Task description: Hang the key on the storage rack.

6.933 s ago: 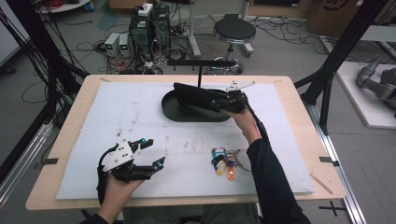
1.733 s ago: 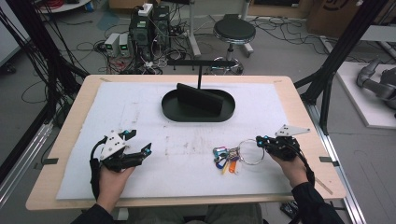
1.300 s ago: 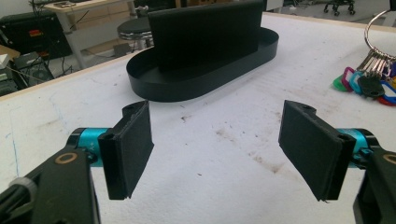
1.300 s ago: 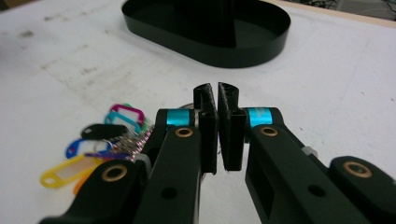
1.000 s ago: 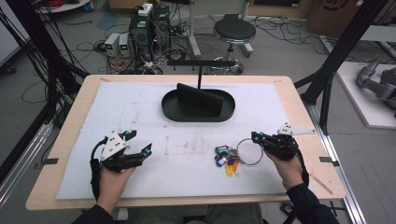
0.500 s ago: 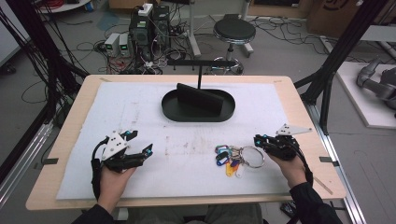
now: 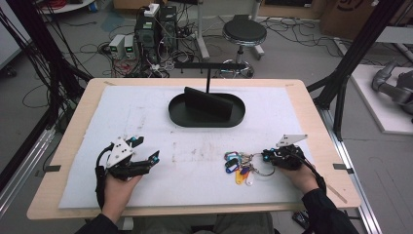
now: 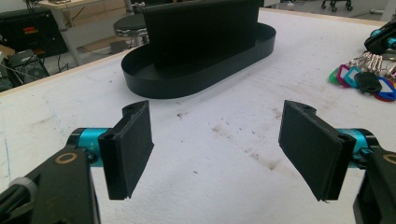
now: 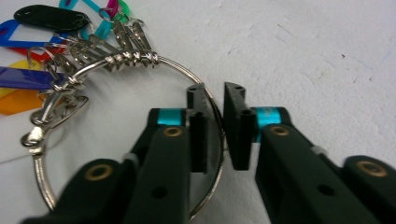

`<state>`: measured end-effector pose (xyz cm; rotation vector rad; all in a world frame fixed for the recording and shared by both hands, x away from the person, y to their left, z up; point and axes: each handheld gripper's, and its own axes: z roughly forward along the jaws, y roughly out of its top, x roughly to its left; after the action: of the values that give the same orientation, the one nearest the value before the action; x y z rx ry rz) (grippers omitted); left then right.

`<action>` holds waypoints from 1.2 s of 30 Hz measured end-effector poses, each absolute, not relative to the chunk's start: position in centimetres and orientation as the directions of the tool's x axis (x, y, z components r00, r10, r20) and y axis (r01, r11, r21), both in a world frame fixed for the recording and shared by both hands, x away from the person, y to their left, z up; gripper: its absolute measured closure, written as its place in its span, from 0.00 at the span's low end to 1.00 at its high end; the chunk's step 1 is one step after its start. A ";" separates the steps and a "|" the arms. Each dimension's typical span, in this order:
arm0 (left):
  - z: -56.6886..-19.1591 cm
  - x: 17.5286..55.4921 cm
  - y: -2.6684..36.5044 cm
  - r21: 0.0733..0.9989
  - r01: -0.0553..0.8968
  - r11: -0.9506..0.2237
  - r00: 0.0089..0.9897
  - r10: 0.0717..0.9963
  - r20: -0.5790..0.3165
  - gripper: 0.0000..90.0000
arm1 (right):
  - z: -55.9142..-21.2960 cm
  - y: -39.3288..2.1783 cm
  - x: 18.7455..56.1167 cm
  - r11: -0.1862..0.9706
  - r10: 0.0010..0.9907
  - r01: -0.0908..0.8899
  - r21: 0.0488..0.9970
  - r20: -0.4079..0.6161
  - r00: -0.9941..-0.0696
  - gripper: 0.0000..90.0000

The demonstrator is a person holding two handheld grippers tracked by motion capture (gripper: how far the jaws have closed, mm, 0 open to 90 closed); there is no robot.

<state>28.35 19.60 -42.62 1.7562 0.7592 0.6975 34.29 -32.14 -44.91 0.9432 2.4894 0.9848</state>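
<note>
A bunch of keys with coloured tags [image 7: 237, 167] hangs on a large wire key ring [image 7: 263, 170] that lies on the white mat at the front right. My right gripper [image 7: 267, 156] reaches it from the right, low over the mat. In the right gripper view the ring's wire [image 9: 135, 58] runs between the two pads of that gripper [image 9: 215, 91]. Its jaws have just been closing, and they are shut on the wire. My left gripper [image 7: 147, 148] rests at the front left, open with nothing between its pads [image 8: 130, 144]. The keys [image 8: 369, 80] show off to its right.
A black oval tray [image 7: 179, 118] with an upright black plate [image 7: 207, 101] stands at the back middle of the mat [image 7: 146, 112]; its rim [image 8: 187, 84] lies ahead of the left gripper. A black T-shaped stand [image 7: 208, 68] rises behind it. Wooden table edges [image 7: 321, 131] frame the mat.
The right gripper came from the tray to the key ring, and over the last second it has sunk a little with the ring. The left hand has kept still.
</note>
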 end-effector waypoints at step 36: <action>-42.7 28.4 19.4 0.955 0.162 -0.248 0.630 0.771 0.094 0.29 | -41.6 -31.3 32.5 0.188 0.674 0.487 0.853 0.248 -0.696 1.00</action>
<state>28.39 19.42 -42.72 1.7582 0.7593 0.6944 32.51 -31.28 -41.56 1.1261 2.2739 1.5208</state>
